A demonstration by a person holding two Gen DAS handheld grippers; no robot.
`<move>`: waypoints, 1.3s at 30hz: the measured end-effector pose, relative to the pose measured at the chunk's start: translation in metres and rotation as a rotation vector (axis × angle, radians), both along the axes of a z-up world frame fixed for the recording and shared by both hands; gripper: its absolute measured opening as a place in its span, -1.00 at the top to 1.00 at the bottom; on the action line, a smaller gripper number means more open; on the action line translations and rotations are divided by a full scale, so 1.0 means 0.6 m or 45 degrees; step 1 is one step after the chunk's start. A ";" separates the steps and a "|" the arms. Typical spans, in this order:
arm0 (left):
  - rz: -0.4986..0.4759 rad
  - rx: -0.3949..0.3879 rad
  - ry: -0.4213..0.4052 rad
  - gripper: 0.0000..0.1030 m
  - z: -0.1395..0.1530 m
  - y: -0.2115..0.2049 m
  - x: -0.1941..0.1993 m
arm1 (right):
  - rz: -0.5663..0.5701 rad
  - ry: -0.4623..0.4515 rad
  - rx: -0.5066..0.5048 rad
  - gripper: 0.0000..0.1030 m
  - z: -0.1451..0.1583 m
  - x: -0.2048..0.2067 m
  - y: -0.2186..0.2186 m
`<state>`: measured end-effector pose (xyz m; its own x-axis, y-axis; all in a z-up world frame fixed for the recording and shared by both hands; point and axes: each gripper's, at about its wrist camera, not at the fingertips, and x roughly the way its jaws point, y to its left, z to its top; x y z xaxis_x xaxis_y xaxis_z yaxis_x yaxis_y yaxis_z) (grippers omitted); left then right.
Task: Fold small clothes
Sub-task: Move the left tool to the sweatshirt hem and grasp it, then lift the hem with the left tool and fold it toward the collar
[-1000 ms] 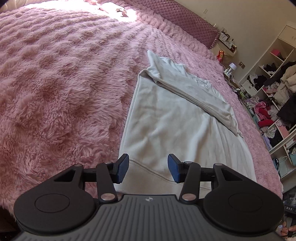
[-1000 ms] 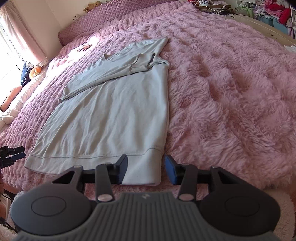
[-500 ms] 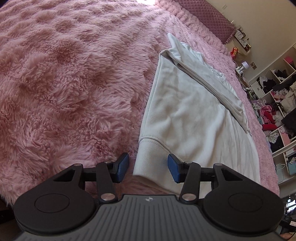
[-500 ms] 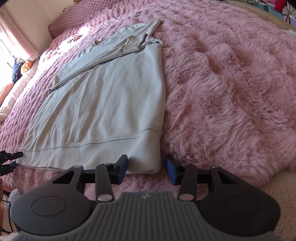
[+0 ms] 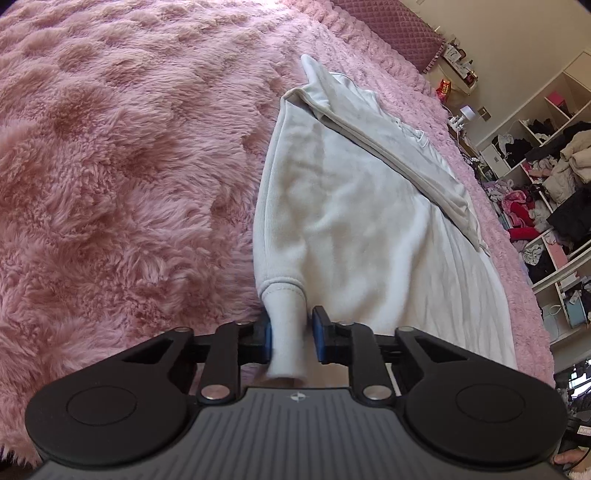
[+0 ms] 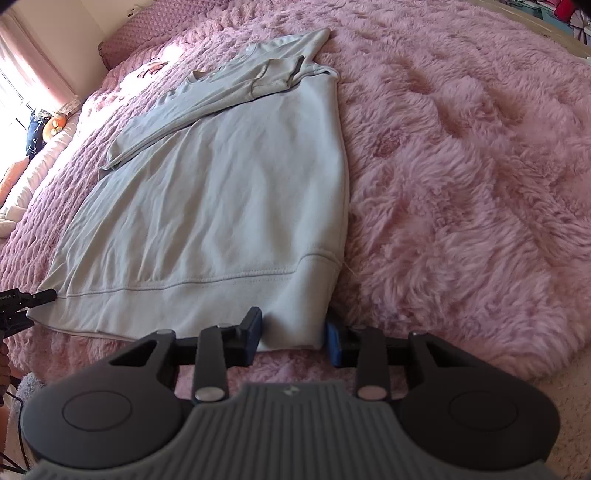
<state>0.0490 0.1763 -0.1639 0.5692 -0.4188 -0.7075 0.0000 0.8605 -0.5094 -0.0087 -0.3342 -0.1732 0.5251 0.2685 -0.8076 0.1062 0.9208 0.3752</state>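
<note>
A pale grey sweatshirt (image 5: 351,221) lies flat on the bed, one sleeve (image 5: 406,162) folded across its chest. My left gripper (image 5: 291,336) is at the near left hem corner; its jaws are closing and the hem is bunched into a tube between the pads. In the right wrist view the sweatshirt (image 6: 221,203) spreads away from me. My right gripper (image 6: 293,334) straddles the near right hem corner (image 6: 295,314); its jaws are closing, with the cloth still lying flat between them. The tip of the left gripper (image 6: 22,299) shows at the far hem corner.
A fluffy pink blanket (image 5: 129,184) covers the whole bed, with a quilted pink headboard (image 5: 399,33) at the far end. Open shelves (image 5: 546,192) stuffed with clothes stand beside the bed. Cushions (image 6: 22,173) lie along the window side.
Both grippers have sunk onto the hem corners. The left jaws have gone from wide apart to pinching the hem; the right jaws have narrowed around the other corner.
</note>
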 end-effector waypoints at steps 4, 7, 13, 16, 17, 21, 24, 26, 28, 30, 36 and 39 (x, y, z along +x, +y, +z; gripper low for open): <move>-0.008 0.021 -0.021 0.81 0.004 -0.003 -0.004 | 0.010 -0.004 0.007 0.66 0.001 0.003 0.002; 0.014 -0.045 -0.040 0.85 0.006 0.008 -0.006 | 0.014 -0.008 0.008 0.68 0.003 0.004 0.001; 0.012 -0.163 -0.091 0.87 0.020 0.018 -0.003 | -0.008 -0.030 0.061 0.78 0.010 0.005 -0.008; -0.017 -0.170 -0.143 0.87 0.033 0.014 0.003 | -0.032 -0.049 0.113 0.82 0.021 0.006 -0.016; -0.019 -0.186 -0.154 0.87 0.037 0.013 0.007 | -0.038 -0.056 0.131 0.82 0.024 0.008 -0.019; -0.014 -0.254 -0.210 0.87 0.057 0.014 0.026 | -0.087 -0.119 0.222 0.86 0.045 0.017 -0.033; -0.037 -0.258 -0.283 0.87 0.077 0.012 0.044 | -0.114 -0.172 0.259 0.87 0.063 0.037 -0.039; -0.027 -0.288 -0.293 0.87 0.085 0.014 0.064 | -0.128 -0.207 0.281 0.88 0.073 0.055 -0.045; -0.012 -0.314 -0.289 0.87 0.090 0.017 0.090 | -0.149 -0.247 0.288 0.88 0.082 0.076 -0.049; 0.000 -0.331 -0.298 0.87 0.096 0.019 0.118 | -0.177 -0.303 0.295 0.89 0.095 0.109 -0.058; 0.038 -0.409 -0.343 0.87 0.119 0.022 0.205 | -0.286 -0.423 0.350 0.89 0.125 0.221 -0.089; 0.032 -0.393 -0.365 0.87 0.137 0.012 0.258 | -0.323 -0.464 0.363 0.90 0.138 0.285 -0.098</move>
